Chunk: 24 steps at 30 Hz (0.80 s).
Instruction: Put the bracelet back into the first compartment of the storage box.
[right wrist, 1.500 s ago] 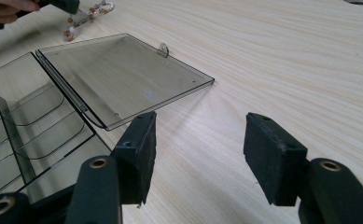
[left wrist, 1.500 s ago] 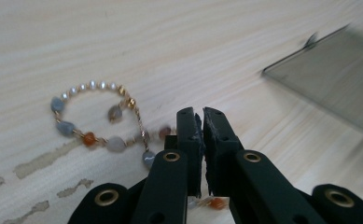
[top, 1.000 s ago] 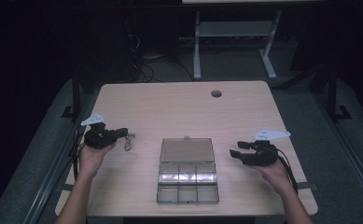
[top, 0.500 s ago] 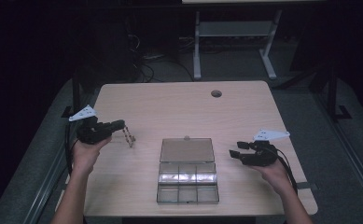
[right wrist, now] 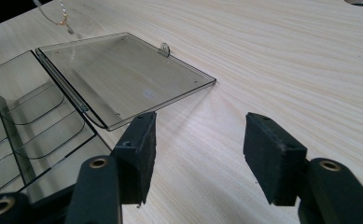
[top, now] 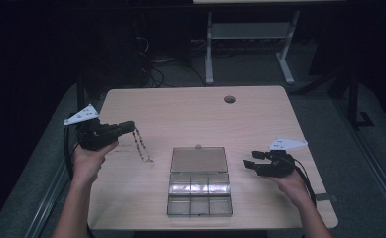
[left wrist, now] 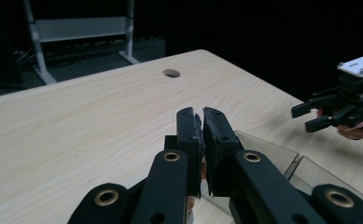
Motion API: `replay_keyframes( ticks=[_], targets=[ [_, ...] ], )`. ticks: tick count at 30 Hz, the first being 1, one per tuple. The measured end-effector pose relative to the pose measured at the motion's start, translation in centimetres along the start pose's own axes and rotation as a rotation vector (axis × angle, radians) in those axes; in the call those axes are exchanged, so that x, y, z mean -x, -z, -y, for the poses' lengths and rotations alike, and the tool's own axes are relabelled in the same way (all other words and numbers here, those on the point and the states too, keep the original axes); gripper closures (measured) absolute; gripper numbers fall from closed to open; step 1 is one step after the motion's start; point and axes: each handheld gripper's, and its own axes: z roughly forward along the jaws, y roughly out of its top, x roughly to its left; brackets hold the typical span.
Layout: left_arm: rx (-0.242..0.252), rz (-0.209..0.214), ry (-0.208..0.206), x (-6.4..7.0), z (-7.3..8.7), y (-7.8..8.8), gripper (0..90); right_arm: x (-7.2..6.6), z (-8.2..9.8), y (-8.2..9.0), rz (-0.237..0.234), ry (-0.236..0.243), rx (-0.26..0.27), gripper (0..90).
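Clamped fingers of our left gripper pinch one end of a thin, limp beaded chain; light, tangle-prone. Our right gripper stands released, empty.

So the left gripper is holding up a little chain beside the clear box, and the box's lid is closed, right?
Not quite. The left gripper does hold the chain beside the clear box, but its lid is open, lying flat on the table behind the compartments. The high view shows this.
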Motion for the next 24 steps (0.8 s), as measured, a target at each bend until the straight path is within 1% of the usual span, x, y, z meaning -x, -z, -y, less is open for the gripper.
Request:
replay_keyframes(
  ticks=[5, 11, 12, 14, 15, 17, 18, 20, 22, 24],
  targets=[
    [0.022, 0.031, -0.009, 0.9, -0.7, 0.3, 85.9, 0.0, 0.0, -0.1, -0.004, 0.0, 0.002, 43.5],
    [0.034, 0.067, -0.018, 1.9, -1.3, 0.5, 85.9, 0.0, 0.0, -0.1, -0.002, 0.0, 0.003, 43.3],
    [0.033, 0.071, -0.025, 2.1, -1.4, 0.6, 85.9, 0.0, 0.0, -0.1, -0.002, 0.0, 0.003, 43.0],
    [0.04, 0.087, -0.025, 2.4, -1.6, 0.6, 85.9, 0.0, 0.0, -0.1, -0.002, 0.001, 0.003, 43.0],
    [0.04, 0.087, -0.025, 2.4, -1.6, 0.6, 85.9, 0.0, 0.0, -0.1, -0.002, 0.001, 0.003, 43.0],
    [0.039, 0.108, -0.03, 3.0, -1.8, 0.6, 85.9, 0.1, 0.0, -0.1, -0.002, -0.003, -0.001, 42.9],
    [0.042, 0.114, -0.03, 3.2, -1.9, 0.5, 85.9, 0.1, 0.0, -0.1, -0.001, -0.001, -0.001, 42.9],
    [0.036, 0.128, -0.042, 3.6, -2.1, 0.5, 85.9, 0.1, 0.0, -0.1, -0.001, -0.002, -0.001, 42.9],
    [0.038, 0.135, -0.043, 3.9, -2.1, 0.4, 85.9, 0.1, 0.0, -0.1, 0.0, -0.001, -0.001, 42.9],
    [0.034, 0.161, -0.056, 4.6, -2.4, 0.3, 85.9, 0.0, 0.0, -0.1, 0.0, 0.003, 0.001, 42.9]
  ],
)
